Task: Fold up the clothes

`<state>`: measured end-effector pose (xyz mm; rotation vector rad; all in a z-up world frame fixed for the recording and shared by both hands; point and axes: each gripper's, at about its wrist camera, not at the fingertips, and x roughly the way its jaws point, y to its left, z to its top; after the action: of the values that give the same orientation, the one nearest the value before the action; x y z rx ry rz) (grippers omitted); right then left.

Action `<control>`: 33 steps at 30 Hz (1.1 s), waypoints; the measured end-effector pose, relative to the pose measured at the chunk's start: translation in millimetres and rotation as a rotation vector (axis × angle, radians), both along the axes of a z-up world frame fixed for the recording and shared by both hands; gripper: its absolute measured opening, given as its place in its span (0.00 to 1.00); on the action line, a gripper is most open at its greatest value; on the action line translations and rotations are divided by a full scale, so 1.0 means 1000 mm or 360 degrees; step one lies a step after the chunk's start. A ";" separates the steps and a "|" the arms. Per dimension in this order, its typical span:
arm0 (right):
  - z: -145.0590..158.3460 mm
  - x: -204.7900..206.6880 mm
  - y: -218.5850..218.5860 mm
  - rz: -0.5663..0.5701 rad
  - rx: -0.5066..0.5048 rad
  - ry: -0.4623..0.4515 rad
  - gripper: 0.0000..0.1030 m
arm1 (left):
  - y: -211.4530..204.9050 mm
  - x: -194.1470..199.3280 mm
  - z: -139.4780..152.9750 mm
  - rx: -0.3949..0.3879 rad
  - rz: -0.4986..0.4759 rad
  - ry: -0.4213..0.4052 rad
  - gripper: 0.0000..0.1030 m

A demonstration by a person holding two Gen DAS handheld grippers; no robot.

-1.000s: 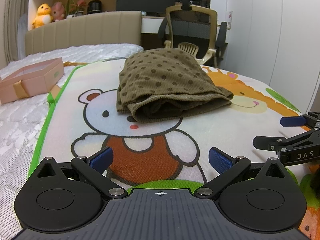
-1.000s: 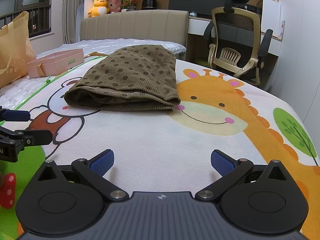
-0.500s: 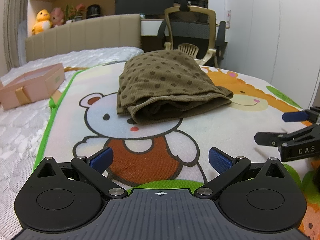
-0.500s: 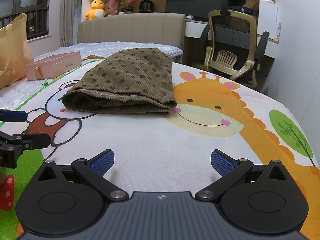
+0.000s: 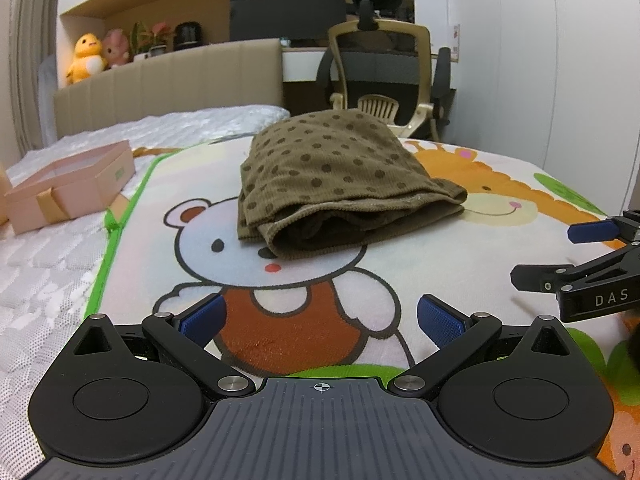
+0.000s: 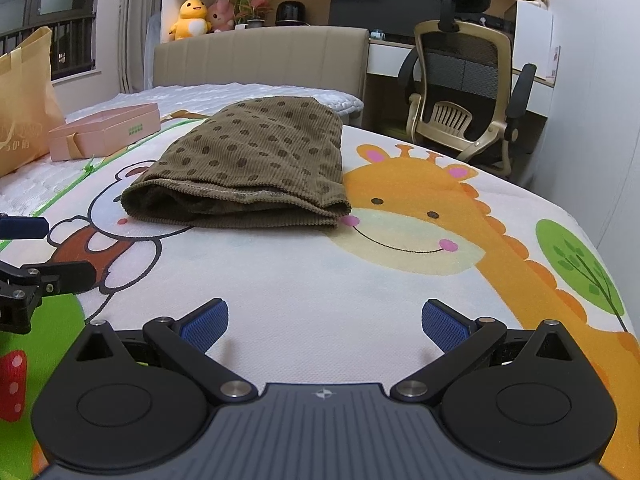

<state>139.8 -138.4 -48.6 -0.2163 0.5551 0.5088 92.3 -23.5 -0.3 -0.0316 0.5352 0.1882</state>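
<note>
A brown polka-dot corduroy garment (image 5: 340,184) lies folded in a thick bundle on the cartoon play mat (image 5: 304,320), over the bear's head; it also shows in the right wrist view (image 6: 256,168). My left gripper (image 5: 320,320) is open and empty, low over the mat, short of the garment. My right gripper (image 6: 324,322) is open and empty, also short of it. Each gripper shows at the edge of the other's view: the right one (image 5: 560,256) and the left one (image 6: 44,248).
A pink gift box (image 5: 68,184) sits on the white bedding at the left. A yellow paper bag (image 6: 22,100) stands further left. The padded headboard (image 6: 260,56) and an office chair (image 6: 464,92) lie beyond the bed. A white wall is at the right.
Both grippers have dropped a little and tilted up, so the garment sits slightly higher in view. The jaws stayed open. The garment has not moved.
</note>
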 end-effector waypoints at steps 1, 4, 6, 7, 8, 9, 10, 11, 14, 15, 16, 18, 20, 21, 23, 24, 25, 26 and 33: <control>0.000 0.000 0.000 -0.0003 -0.0005 -0.0003 1.00 | 0.000 0.000 0.000 -0.0005 0.0001 0.0001 1.00; 0.000 -0.001 0.003 0.0014 -0.0022 -0.0009 1.00 | 0.001 0.000 0.000 -0.0014 0.0002 0.0001 1.00; 0.000 -0.003 0.005 0.0027 -0.0033 -0.0022 1.00 | 0.001 0.000 -0.001 -0.0017 0.0003 0.0002 1.00; 0.000 -0.003 0.005 0.0033 -0.0035 -0.0026 1.00 | 0.001 0.000 -0.001 -0.0019 0.0003 0.0002 1.00; 0.000 -0.003 0.005 0.0032 -0.0037 -0.0028 1.00 | 0.002 0.000 -0.001 -0.0021 0.0003 0.0003 1.00; 0.000 -0.003 0.005 0.0030 -0.0036 -0.0025 1.00 | 0.002 0.000 -0.001 -0.0024 0.0004 0.0002 1.00; 0.000 -0.003 0.004 0.0026 -0.0031 -0.0021 1.00 | 0.002 0.000 -0.001 -0.0025 0.0003 0.0002 1.00; 0.000 -0.002 0.004 0.0022 -0.0025 -0.0015 1.00 | 0.002 0.000 -0.001 -0.0024 0.0001 0.0001 1.00; 0.000 -0.001 0.002 0.0009 -0.0016 -0.0007 1.00 | 0.001 -0.001 -0.001 -0.0018 -0.0003 -0.0003 1.00; 0.000 -0.001 0.002 0.0004 -0.0016 -0.0007 1.00 | 0.001 -0.001 -0.001 -0.0016 -0.0003 -0.0005 1.00; 0.000 -0.001 0.002 0.0000 -0.0015 -0.0007 1.00 | 0.001 -0.001 0.000 -0.0016 -0.0004 -0.0007 1.00; 0.000 -0.001 0.001 -0.0006 -0.0014 -0.0010 1.00 | 0.002 -0.001 0.000 -0.0016 -0.0002 -0.0009 1.00; 0.000 -0.001 0.001 -0.0008 -0.0015 -0.0013 1.00 | 0.001 -0.001 0.000 -0.0010 0.0002 -0.0013 1.00; 0.000 -0.001 0.001 -0.0008 -0.0016 -0.0014 1.00 | 0.001 -0.001 0.000 -0.0004 0.0003 -0.0015 1.00; 0.000 -0.001 0.001 -0.0007 -0.0015 -0.0014 1.00 | 0.000 -0.002 0.000 0.0002 0.0003 -0.0017 1.00; 0.000 -0.001 0.001 -0.0006 -0.0013 -0.0014 1.00 | 0.001 -0.002 0.000 0.0002 0.0003 -0.0017 1.00; 0.000 -0.001 0.000 -0.0006 -0.0012 -0.0014 1.00 | 0.000 -0.002 0.000 0.0001 0.0003 -0.0017 1.00; 0.000 -0.001 0.000 -0.0006 -0.0010 -0.0013 1.00 | 0.000 -0.002 0.000 0.0001 0.0005 -0.0016 1.00; 0.001 -0.001 -0.001 -0.0004 -0.0004 -0.0014 1.00 | -0.001 -0.003 0.000 0.0002 0.0007 -0.0019 1.00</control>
<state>138.6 -139.3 -48.0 -0.2202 0.5475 0.5048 89.5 -24.3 -0.1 -0.0330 0.5234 0.1927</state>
